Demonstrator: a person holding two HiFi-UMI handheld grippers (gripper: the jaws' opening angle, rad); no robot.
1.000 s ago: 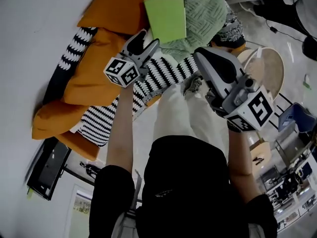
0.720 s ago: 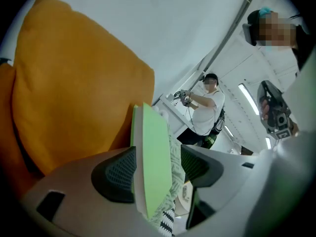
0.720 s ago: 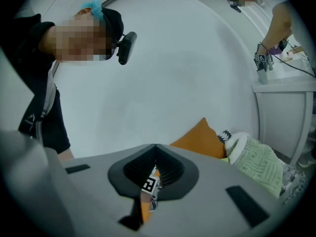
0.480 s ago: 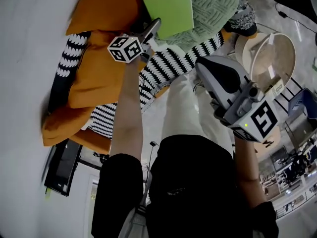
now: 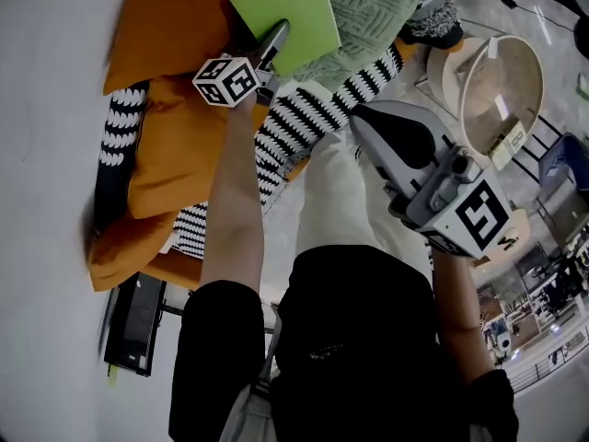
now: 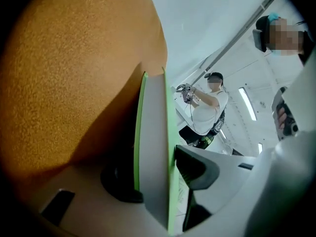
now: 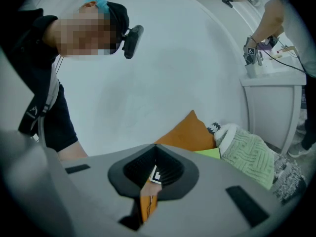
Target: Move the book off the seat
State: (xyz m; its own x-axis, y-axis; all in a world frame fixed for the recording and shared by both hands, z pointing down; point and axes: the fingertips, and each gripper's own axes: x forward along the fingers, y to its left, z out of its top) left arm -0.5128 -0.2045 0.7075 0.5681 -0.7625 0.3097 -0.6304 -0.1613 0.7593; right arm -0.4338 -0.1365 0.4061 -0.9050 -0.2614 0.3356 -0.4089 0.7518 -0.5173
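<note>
the seat is heaped with orange cushions [image 5: 175, 155], a black-and-white striped blanket [image 5: 313, 118] running across them and a pale green knitted throw [image 5: 368, 7] at the far end; a round wooden side table [image 5: 502, 90] stands just beside the seat. the green book [image 5: 294, 3] is not yet off the seat: it lies on top of the heap, partly on the big orange cushion and partly on the knitted throw. a second ago the left gripper [image 5: 274, 40] hung short of the book, over the striped blanket, and nothing stood between its jaws; since then the arm has stretched forward and the jaws now straddle the book's near edge. the left gripper view shows the book edge-on between them, one dark pad against each green cover, the jaws closing onto it, with the orange cushion filling the space behind. the right gripper [image 5: 361, 122] has hardly shifted: it is held back by the person's body, well apart from the book, its jaws brought together and holding nothing.
</note>
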